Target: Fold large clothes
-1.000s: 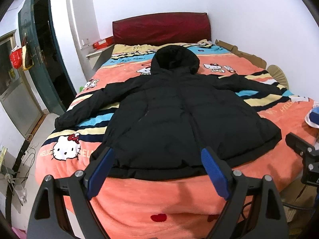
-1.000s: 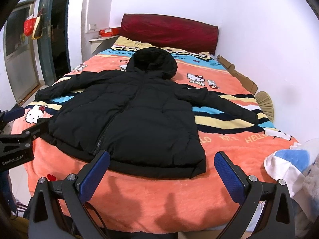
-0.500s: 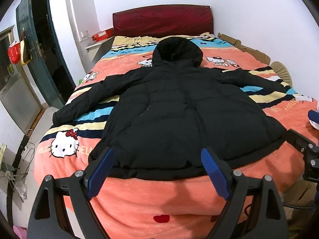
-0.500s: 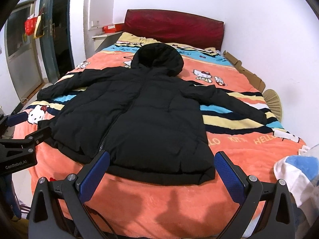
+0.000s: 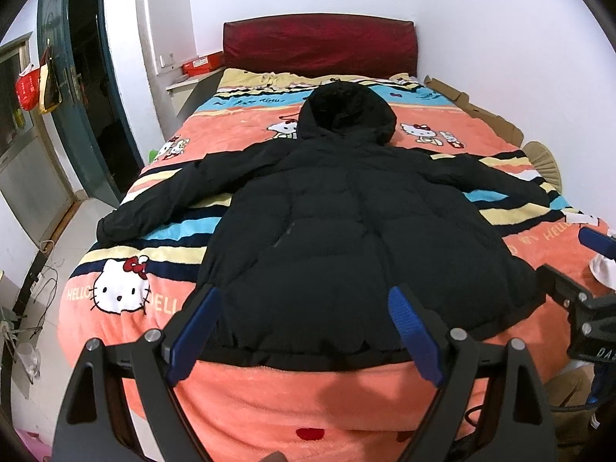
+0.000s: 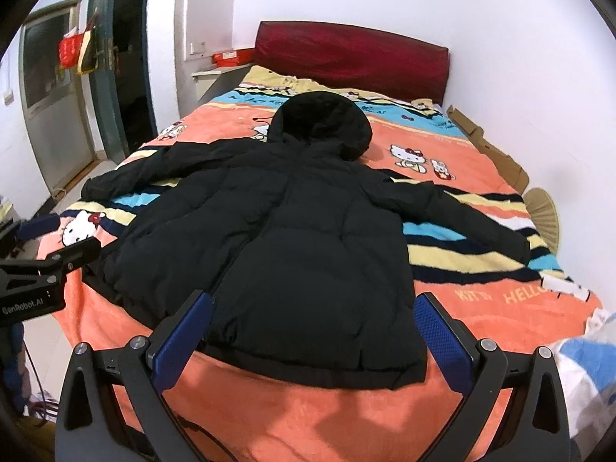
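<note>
Jacket: black hooded puffer, lying flat on the bed, zip side up, hem towards the cameras at the foot end.
Hood: points towards the red headboard, resting on the blanket.
Sleeves: both stretched out sideways, one towards the door side, the other towards the wall side; cuffs lie on the striped part of the blanket.
Hem: runs across near the foot edge of the bed, slightly puckered.
Left gripper: fingers spread wide, blue pads apart with nothing between them; hovers at the foot of the bed, aimed along the jacket, over the hem's door-side half.
Right gripper: likewise spread wide and empty; hovers over the hem's wall-side half, pointing towards the hood; it also shows at the right edge of the left wrist view.
Contact: whether either gripper touches the cloth cannot be told.
Blanket: orange fleece with cartoon cat prints and coloured stripes, covering the whole bed.
Surroundings: dark green door on the left, white and blue cloth at the bed's right corner, cardboard along the wall.
</note>
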{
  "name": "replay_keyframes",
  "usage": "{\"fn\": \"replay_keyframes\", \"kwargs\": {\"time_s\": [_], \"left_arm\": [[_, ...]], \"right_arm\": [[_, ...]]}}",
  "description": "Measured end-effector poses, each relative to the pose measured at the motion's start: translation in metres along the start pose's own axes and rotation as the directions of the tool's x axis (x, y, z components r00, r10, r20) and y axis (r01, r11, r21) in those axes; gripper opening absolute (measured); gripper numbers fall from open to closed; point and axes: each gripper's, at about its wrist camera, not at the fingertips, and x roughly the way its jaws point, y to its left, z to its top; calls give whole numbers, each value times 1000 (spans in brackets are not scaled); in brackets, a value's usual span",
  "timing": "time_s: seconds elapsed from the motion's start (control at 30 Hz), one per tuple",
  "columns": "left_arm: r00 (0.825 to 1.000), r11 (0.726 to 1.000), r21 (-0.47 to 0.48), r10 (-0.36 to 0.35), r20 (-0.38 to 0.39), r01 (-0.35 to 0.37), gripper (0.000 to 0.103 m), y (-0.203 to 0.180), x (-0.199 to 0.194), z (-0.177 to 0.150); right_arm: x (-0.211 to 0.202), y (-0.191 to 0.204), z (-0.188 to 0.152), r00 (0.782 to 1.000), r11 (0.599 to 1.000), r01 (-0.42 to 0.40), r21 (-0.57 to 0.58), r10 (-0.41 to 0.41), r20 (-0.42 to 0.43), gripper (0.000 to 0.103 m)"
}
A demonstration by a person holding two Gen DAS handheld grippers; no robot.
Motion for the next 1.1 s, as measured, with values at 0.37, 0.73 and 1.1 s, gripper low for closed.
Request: {"fn": "replay_keyframes", "kwargs": {"time_s": [0.37,0.73,1.1], "left_arm": [[999,1000,-18,-16,-49,15,89,-2,23,14],[995,999,-32,16,-98,-19,89,4,44,16],[988,998,-52,33,-149,-41,89,12,65,13]], "right_arm": [[21,16,-2,998,991,43,-129,-48,-38,103],[50,20,-8,987,970,135,-203,-150,-64,103],[80,22,-17,965,990,-127,-54,111,-236,103]]}}
